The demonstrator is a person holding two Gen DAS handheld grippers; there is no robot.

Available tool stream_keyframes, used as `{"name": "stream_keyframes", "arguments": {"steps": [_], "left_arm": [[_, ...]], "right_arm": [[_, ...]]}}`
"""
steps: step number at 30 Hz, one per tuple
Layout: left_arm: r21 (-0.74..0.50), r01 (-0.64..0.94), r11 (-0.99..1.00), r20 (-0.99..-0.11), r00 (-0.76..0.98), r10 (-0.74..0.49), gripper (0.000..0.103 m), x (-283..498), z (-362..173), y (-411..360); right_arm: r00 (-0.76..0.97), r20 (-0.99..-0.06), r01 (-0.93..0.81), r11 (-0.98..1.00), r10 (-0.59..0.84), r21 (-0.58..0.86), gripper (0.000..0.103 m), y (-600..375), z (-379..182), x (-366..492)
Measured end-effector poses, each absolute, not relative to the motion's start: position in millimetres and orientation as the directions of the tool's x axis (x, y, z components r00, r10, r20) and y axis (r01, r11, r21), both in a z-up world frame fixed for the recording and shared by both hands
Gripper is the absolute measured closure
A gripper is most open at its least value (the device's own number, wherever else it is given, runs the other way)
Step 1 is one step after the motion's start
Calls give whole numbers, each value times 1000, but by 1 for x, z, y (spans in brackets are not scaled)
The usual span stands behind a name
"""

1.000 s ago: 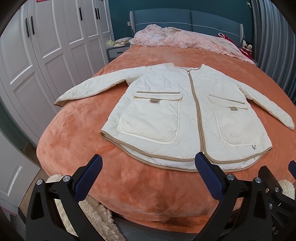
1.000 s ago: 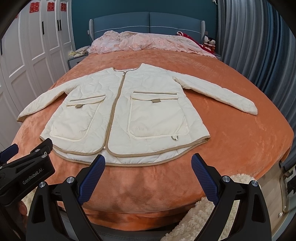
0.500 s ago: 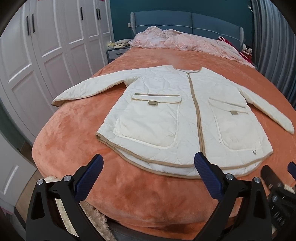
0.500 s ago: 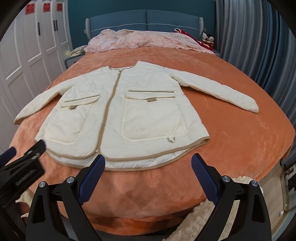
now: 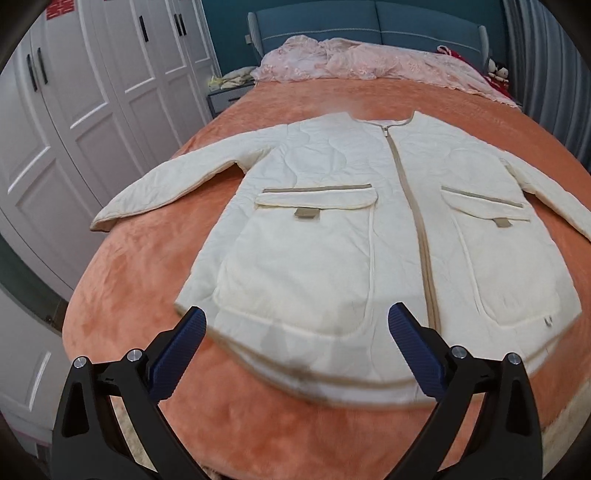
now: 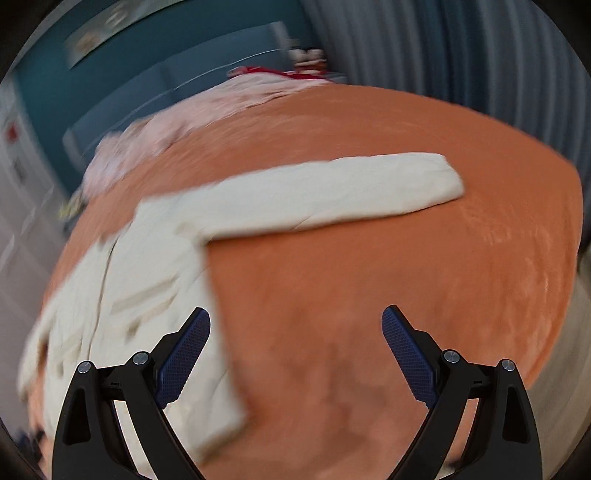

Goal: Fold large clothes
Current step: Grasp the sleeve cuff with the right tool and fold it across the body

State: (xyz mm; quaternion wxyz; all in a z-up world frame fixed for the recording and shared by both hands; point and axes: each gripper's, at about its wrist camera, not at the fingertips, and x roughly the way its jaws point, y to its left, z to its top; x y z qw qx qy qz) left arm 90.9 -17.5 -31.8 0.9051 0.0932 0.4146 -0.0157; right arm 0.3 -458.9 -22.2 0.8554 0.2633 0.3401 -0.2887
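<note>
Orange plush bedspread (image 5: 155, 280) covering the whole bed, rounded off at the near edge under both grippers. Behind it, a blue padded headboard (image 5: 369, 18) against a teal wall, white panelled wardrobe doors (image 5: 74, 110) down the left side and grey pleated curtains (image 6: 443, 48) on the right. Crumpled pink lace bedding (image 5: 369, 62) heaped along the head of the bed, well apart from the garment. Cream quilted jacket (image 5: 332, 229) spread flat, front up, in the middle of the bedspread: zipped shut along a tan centre strip, tan piping round the curved hem, collar toward the headboard, hem toward the foot. One sleeve (image 5: 177, 184) stretched out flat toward the wardrobe side, the other sleeve (image 6: 332, 192) lying straight out on the bedspread toward the curtain side, cuff flat. Two large patch pockets on the front, each with a flap and a small tan tab; left-view pocket (image 5: 314, 258) just beyond the fingers. Left gripper (image 5: 297, 347) hanging over the jacket's hem, blue pads spread wide, nothing between them. Right gripper (image 6: 295, 350) likewise spread wide and holding nothing, one finger (image 6: 183, 354) over the jacket's side edge, the other over bare bedspread; right view heavily motion-blurred and tilted. Whether either gripper touches the fabric: cannot tell.
</note>
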Motion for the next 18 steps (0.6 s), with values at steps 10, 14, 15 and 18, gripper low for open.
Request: {"name": "stream_keyframes", "arguments": {"steps": [10,14,15,18], "left_arm": [[141,58,988,-785,615,76,6,152,-59,-27],[143,11,990,-788,606,107,6,170,-67,-22],[145,3,989,-790,603,114,6,175,-69,-20],[151,-7,989,-799,588,126,6,187,-75,-17]], "right_arm": [[519,-742,829,459,-424,318,11,-620,-67,22],[495,-759,859,366,-422,357,11,-658,-91,28],[492,-760,863,353,-425,361,13,-662,-94,29],[496,-754,864,332,-431,378,32,-673,-103,37]]}}
